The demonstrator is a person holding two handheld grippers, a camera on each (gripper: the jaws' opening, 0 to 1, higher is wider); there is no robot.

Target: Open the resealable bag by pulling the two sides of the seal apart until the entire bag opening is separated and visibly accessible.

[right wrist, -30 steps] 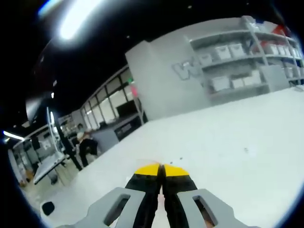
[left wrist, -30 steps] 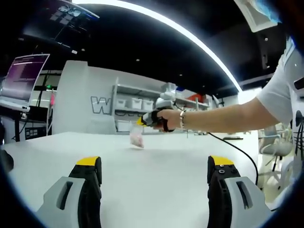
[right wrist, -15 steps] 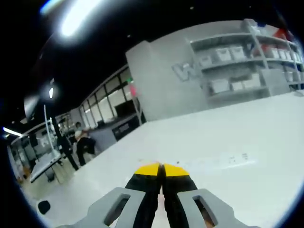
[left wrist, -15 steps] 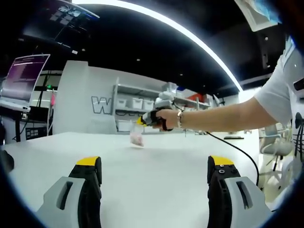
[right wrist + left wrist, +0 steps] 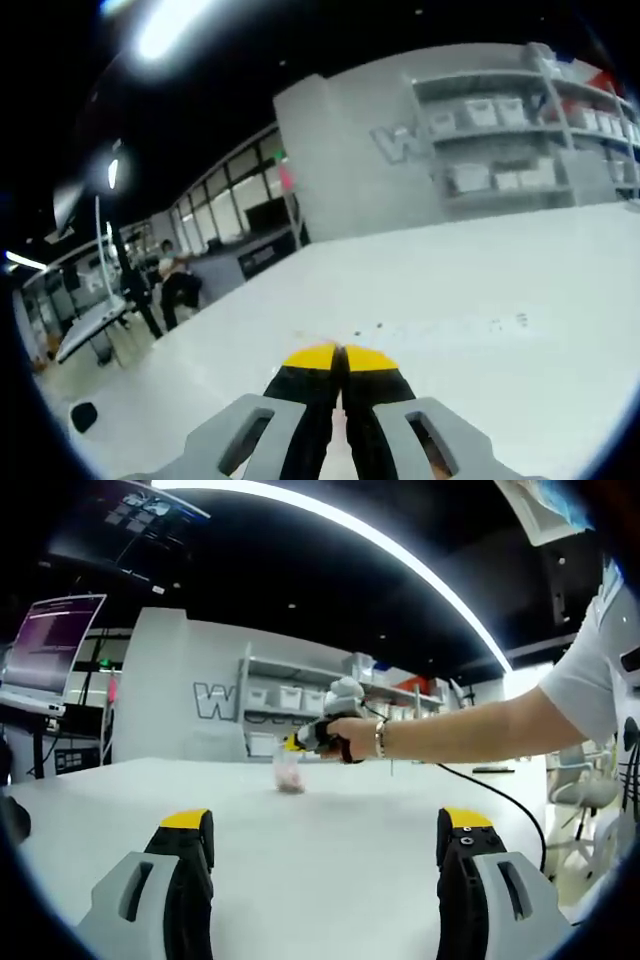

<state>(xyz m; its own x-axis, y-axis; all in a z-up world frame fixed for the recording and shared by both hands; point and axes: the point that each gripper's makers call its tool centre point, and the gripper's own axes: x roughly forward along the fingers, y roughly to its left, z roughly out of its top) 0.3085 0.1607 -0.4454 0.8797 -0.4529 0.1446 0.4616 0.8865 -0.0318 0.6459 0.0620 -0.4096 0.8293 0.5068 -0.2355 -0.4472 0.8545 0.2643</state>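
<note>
In the left gripper view, a small clear resealable bag (image 5: 289, 776) with pinkish contents hangs over the far part of the white table (image 5: 330, 820). My right gripper (image 5: 297, 742), held in a person's hand, is shut on its top edge. The bag's bottom sits at or just above the tabletop. My left gripper (image 5: 325, 825) is near the table's front, open wide, with nothing between its yellow-tipped jaws and well short of the bag. In the right gripper view my right gripper (image 5: 340, 352) has its jaws pressed together, and the bag is hidden below them.
The person's bare arm (image 5: 470, 725) reaches in from the right above the table. A black cable (image 5: 500, 795) trails across the table's right side. Shelves with white bins (image 5: 290, 695) line the back wall. A monitor (image 5: 45, 645) stands at the left. People (image 5: 170, 290) stand far off.
The right gripper has dipped a little, carrying the bag lower toward the tabletop. The left gripper has stayed where it was, still open.
</note>
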